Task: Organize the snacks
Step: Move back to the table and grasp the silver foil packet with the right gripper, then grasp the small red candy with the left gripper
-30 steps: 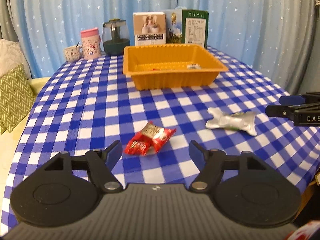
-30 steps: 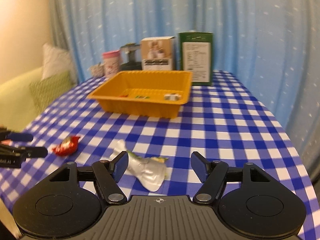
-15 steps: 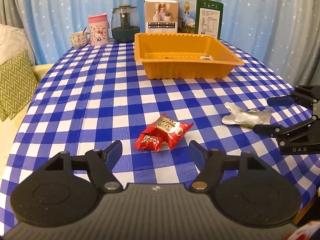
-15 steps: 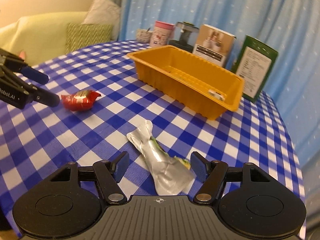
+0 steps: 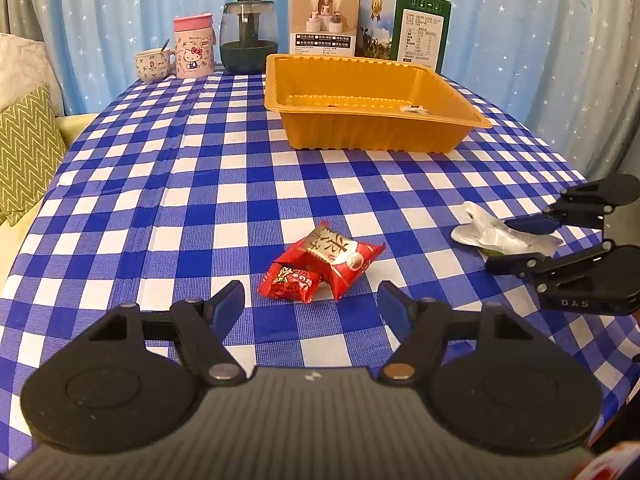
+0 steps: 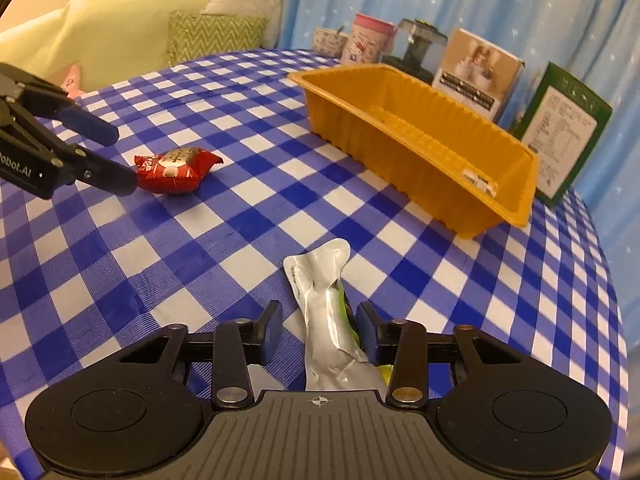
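Two red snack packets (image 5: 320,266) lie together on the checked cloth just ahead of my open left gripper (image 5: 311,300); they also show in the right wrist view (image 6: 176,170). A silver pouch (image 6: 328,320) lies between the fingers of my right gripper (image 6: 318,330), which is partly closed around it with a gap on the left side. The pouch (image 5: 496,236) and right gripper (image 5: 520,242) also show in the left wrist view. An orange tray (image 5: 372,136) stands farther back with small items inside; it also shows in the right wrist view (image 6: 420,160).
At the table's back stand a small cup (image 5: 152,65), a pink mug (image 5: 193,51), a dark jar (image 5: 249,42), a white box (image 5: 322,24) and a green box (image 5: 420,32). A sofa with cushions (image 6: 212,34) is to the left. The table edge is near on the right.
My right gripper has moved forward over the silver pouch and narrowed its fingers around it. My left gripper has come closer to the red packets and stays open.
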Action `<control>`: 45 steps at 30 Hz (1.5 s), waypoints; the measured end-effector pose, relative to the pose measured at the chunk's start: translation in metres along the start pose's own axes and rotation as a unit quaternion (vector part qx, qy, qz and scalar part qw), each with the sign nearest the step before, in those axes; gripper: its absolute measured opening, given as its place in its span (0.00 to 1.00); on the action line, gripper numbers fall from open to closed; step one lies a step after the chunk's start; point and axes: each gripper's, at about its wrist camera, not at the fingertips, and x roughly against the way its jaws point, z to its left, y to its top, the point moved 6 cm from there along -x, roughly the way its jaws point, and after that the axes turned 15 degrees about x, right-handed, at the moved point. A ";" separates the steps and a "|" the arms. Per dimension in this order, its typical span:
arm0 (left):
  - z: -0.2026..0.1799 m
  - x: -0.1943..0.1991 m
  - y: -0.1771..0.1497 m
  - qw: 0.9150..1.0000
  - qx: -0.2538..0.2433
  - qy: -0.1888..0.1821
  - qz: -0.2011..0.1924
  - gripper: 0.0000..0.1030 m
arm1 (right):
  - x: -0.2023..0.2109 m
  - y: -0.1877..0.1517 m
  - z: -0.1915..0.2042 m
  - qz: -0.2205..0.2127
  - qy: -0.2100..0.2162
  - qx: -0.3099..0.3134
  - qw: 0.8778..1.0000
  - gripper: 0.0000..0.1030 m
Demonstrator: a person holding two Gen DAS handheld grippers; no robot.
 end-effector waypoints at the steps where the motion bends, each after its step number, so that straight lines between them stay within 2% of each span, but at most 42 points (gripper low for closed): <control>1: 0.000 0.000 0.000 1.000 -0.001 0.001 0.001 0.68 | 0.001 -0.001 0.000 0.005 0.000 -0.009 1.000 0.36; 5: 0.002 -0.001 -0.001 1.000 0.001 0.003 0.003 0.68 | 0.011 -0.008 -0.004 0.005 0.026 -0.079 0.997 0.29; 9: 0.000 -0.001 -0.002 1.000 0.001 0.001 0.005 0.68 | 0.015 -0.010 -0.006 0.002 0.050 -0.129 0.990 0.28; 16: 0.002 -0.006 -0.003 1.000 -0.005 0.007 0.008 0.68 | 0.012 -0.006 0.002 0.006 0.026 -0.126 0.992 0.26; 22: 0.011 -0.009 0.003 1.000 -0.016 0.025 0.005 0.66 | 0.025 -0.001 -0.004 -0.036 0.008 -0.161 0.986 0.26; 27: 0.019 -0.015 0.007 0.999 -0.014 0.036 0.012 0.63 | 0.025 -0.001 -0.009 -0.039 0.003 -0.173 0.984 0.26; 32: 0.012 -0.025 0.005 0.999 -0.033 0.033 0.020 0.56 | 0.025 0.001 -0.011 -0.041 0.001 -0.175 0.984 0.26; 37: 0.008 -0.033 0.005 0.999 -0.034 0.027 0.020 0.41 | 0.024 -0.001 -0.012 -0.041 0.001 -0.178 0.983 0.26; 41: 0.009 -0.037 0.006 0.999 -0.027 0.025 0.020 0.35 | 0.023 -0.001 -0.012 -0.041 0.001 -0.178 0.983 0.26; 45: 0.006 -0.037 0.006 0.999 -0.030 0.024 0.020 0.25 | 0.022 0.001 -0.012 -0.041 -0.001 -0.176 0.984 0.26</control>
